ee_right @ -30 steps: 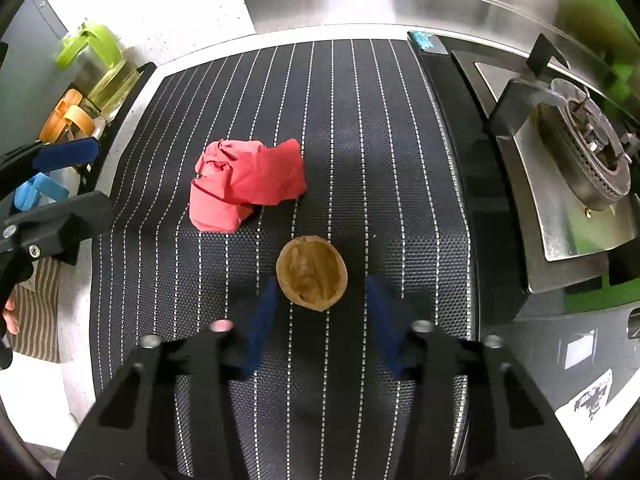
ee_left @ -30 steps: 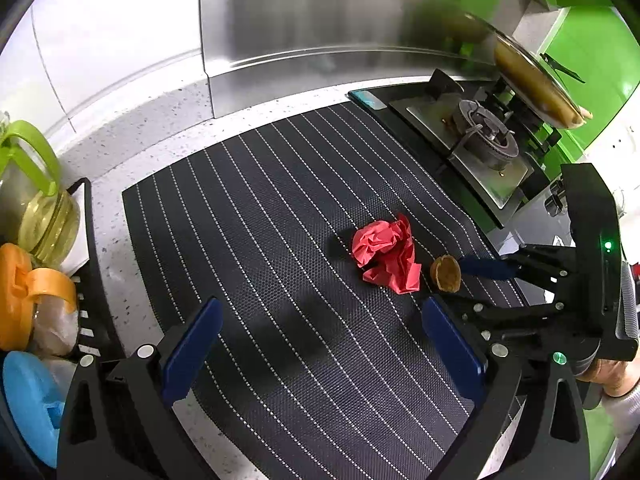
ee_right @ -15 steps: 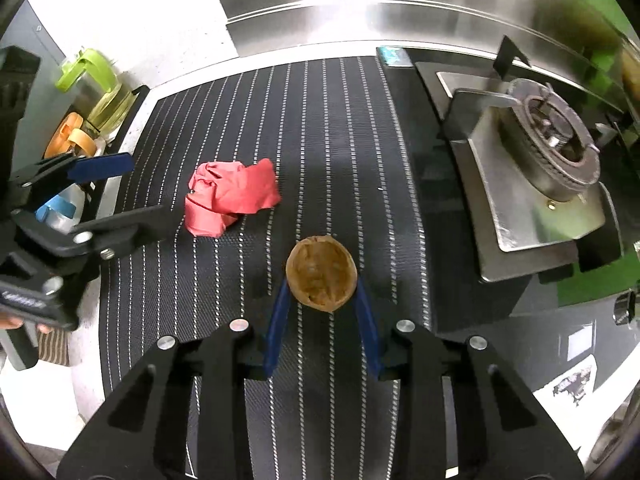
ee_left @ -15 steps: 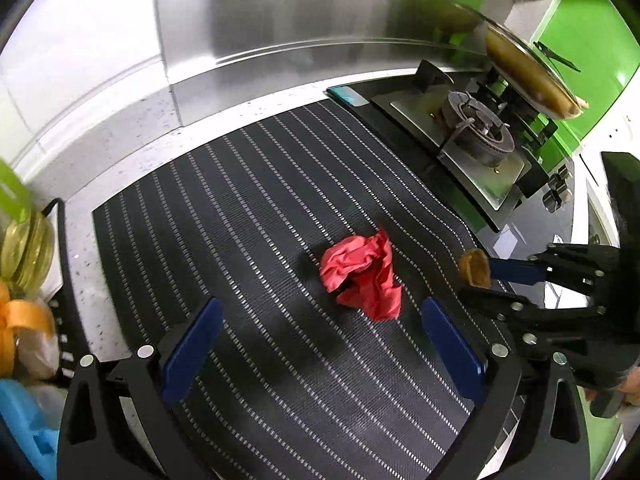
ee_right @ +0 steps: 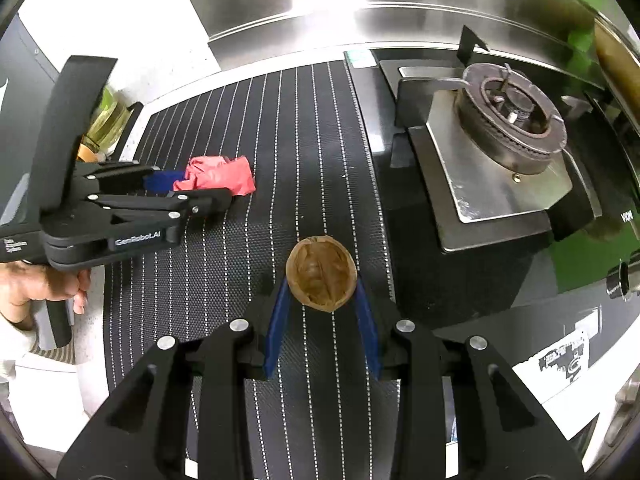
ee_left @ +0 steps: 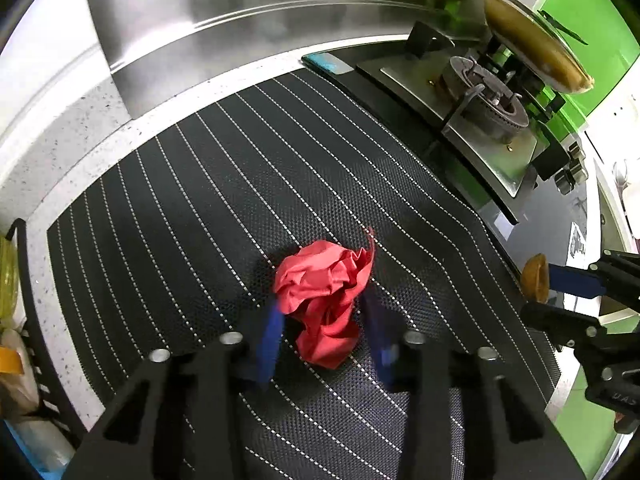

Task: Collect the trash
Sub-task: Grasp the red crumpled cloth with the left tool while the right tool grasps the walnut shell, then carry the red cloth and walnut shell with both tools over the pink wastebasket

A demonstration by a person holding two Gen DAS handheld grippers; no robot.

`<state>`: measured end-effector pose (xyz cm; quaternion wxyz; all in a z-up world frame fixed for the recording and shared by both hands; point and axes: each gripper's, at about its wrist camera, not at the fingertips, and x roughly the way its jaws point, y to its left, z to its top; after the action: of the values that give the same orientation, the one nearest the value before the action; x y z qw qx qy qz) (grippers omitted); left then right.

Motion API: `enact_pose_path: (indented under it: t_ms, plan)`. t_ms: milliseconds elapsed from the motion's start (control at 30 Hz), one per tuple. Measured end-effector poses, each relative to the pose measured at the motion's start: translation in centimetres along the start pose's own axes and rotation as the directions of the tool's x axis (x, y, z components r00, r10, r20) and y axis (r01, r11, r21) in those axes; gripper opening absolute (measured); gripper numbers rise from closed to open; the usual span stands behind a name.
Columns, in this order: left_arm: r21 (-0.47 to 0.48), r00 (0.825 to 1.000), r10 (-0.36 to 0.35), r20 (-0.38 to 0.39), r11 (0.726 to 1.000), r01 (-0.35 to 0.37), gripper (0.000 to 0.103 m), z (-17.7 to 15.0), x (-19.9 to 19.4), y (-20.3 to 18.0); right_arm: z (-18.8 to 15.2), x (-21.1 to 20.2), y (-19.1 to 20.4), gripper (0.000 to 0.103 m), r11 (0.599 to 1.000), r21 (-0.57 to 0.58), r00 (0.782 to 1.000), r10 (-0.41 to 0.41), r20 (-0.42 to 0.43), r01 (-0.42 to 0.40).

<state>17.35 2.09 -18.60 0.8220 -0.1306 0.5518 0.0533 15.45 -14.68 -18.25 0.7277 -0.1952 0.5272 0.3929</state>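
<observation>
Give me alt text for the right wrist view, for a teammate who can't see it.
The right gripper is shut on a brown walnut shell half above a black pinstriped mat. To the left, the left gripper closes around a crumpled red paper wad; a steel gas burner sits at right.

"GenRobot.AI" on side of left gripper (ee_right: pixel 208 190) body; other labels unreadable.

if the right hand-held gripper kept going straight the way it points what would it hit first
Beyond the walnut shell held in the right hand-held gripper, probably the striped mat, then the steel backsplash; depth is unclear.
</observation>
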Motion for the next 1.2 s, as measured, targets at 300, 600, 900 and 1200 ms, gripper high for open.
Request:
enact_pose_path:
  t_ms: [300, 600, 900, 1200]
  plan:
    - [0.066, 0.997, -0.033, 0.066, 0.997, 0.029, 0.023, -1.1, -4.8, -2.1, -1.9, -4.5, 0.5, 0.033, 0.995, 0.095, 0.996, -0.022, 0.089, 0.013]
    - [0.369, 0.974, -0.217, 0.072, 0.913, 0.176, 0.023, -5.1, -11.0, -9.9, -10.3, -12.7, 2.3, 0.033, 0.942, 0.318, 0.968, -0.172, 0.183, 0.107]
    - [0.616, 0.931, -0.361, -0.048, 0.723, 0.312, 0.023, -11.0, -13.3, -19.9, -24.9, -19.5, 1.7, 0.033, 0.761, 0.605, 0.911, -0.390, 0.136, 0.235]
    - [0.683, 0.912, -0.387, -0.137, 0.630, 0.370, 0.023, -17.2, -11.8, -29.0, -36.8, -22.0, -1.3, 0.033, 0.633, 0.724, 0.888, -0.456, 0.064, 0.273]
